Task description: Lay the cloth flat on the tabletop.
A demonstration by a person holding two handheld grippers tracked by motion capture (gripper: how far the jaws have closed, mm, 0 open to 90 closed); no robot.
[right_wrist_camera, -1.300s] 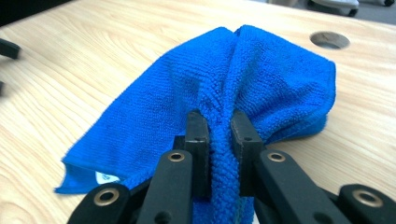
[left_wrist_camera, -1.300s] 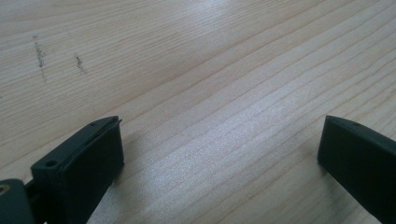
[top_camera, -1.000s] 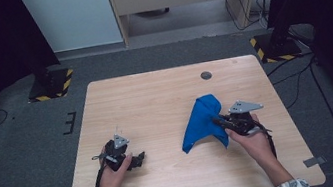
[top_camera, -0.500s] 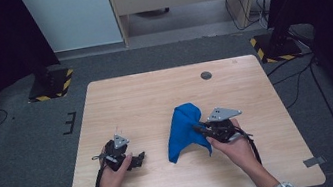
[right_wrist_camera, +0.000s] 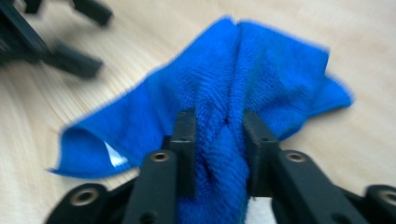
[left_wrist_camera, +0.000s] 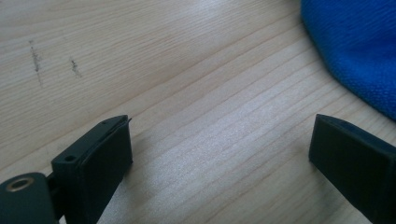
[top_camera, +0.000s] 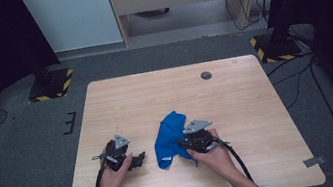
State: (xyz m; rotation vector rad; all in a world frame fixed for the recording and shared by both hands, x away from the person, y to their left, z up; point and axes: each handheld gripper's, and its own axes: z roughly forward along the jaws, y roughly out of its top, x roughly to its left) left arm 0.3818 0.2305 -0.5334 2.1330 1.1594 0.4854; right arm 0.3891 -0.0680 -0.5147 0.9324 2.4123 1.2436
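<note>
A blue cloth [top_camera: 168, 136] lies bunched on the wooden table [top_camera: 154, 95], near its front middle. My right gripper [top_camera: 181, 144] comes at it from the right. In the right gripper view a thick fold of the cloth [right_wrist_camera: 261, 70] fills the gap of the right gripper [right_wrist_camera: 219, 126]; the jaws have just been opening, and the pads still touch the fold. My left gripper [top_camera: 139, 159] rests on the table left of the cloth. In the left gripper view the left gripper [left_wrist_camera: 219, 140] is open over bare wood; its jaws have just been closing slightly. The cloth's edge [left_wrist_camera: 359, 46] lies beyond the right jaw.
A small dark round disc [top_camera: 206, 75] sits near the table's far edge. Two black stands with yellow-black striped bases [top_camera: 49, 84] [top_camera: 274, 48] are on the floor beyond the far corners. Bare wood stretches across the far half and the right side.
My right gripper has moved left and nearer the front edge, carrying the blue cloth with it; the cloth now sits lower on the table. The left hand has stayed put.
</note>
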